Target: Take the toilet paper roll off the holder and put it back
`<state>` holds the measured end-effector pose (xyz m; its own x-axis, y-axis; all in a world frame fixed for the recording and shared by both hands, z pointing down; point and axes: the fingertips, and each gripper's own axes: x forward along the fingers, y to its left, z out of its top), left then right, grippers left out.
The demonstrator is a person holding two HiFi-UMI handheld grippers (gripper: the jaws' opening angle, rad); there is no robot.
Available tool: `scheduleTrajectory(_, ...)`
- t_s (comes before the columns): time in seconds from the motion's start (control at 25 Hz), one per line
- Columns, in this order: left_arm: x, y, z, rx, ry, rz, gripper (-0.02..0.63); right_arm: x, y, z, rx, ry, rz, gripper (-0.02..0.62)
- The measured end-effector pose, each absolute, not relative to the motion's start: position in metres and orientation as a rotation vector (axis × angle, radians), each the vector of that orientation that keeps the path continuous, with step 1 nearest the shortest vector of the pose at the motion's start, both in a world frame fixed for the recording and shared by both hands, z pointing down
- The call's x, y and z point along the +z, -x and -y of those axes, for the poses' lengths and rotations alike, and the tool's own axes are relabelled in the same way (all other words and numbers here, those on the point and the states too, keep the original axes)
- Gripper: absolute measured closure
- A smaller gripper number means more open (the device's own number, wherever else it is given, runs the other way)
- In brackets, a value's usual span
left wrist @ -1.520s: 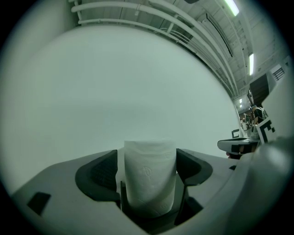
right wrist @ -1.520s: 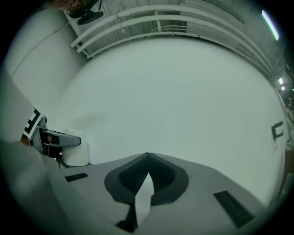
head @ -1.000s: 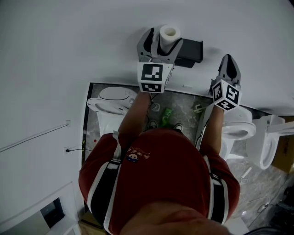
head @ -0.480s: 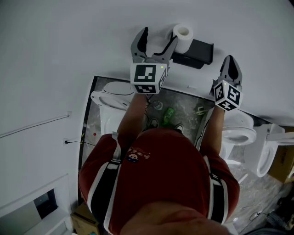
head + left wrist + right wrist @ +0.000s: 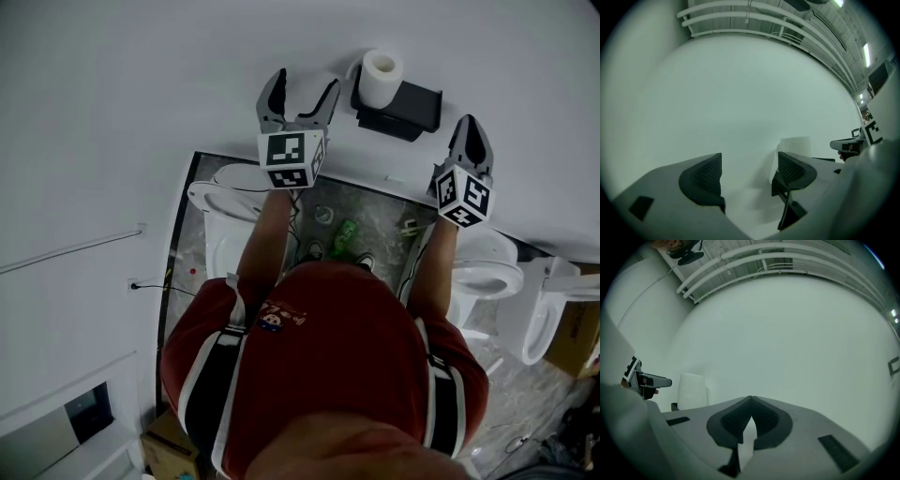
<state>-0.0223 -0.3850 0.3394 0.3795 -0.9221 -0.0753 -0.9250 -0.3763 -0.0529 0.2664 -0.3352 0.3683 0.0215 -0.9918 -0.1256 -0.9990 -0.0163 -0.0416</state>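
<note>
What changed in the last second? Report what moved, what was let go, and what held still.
The left gripper was shut around the toilet paper roll a second ago. It has since let go, opened its jaws and pulled away to the left, and it is now empty. The roll stays upright on the black holder. The right gripper stayed shut and empty at the right.

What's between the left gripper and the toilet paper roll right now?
Nothing: only bare wall separates left gripper from toilet paper roll, seen in head view.
</note>
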Motion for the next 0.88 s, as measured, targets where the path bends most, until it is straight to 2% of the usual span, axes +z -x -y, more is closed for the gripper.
scheduleTrajectory(0.64, 0.356, 0.019, 0.386, 0.037, 2.526, -1.716, 0.217, 0.369, -0.268, 0.331, 0.095, 2.175, -2.108, 0.589)
scheduleTrajectory(0.72, 0.357, 0.019, 0.387, 0.031, 2.524, -1.724, 0.238, 0.370, -0.268, 0.331, 0.093, 2.174, -2.110, 0.589)
scheduleTrajectory(0.88, 0.364, 0.020, 0.390, -0.010, 2.508, -1.758, 0.325, 0.370, -0.266, 0.332, 0.092, 2.166, -2.124, 0.588)
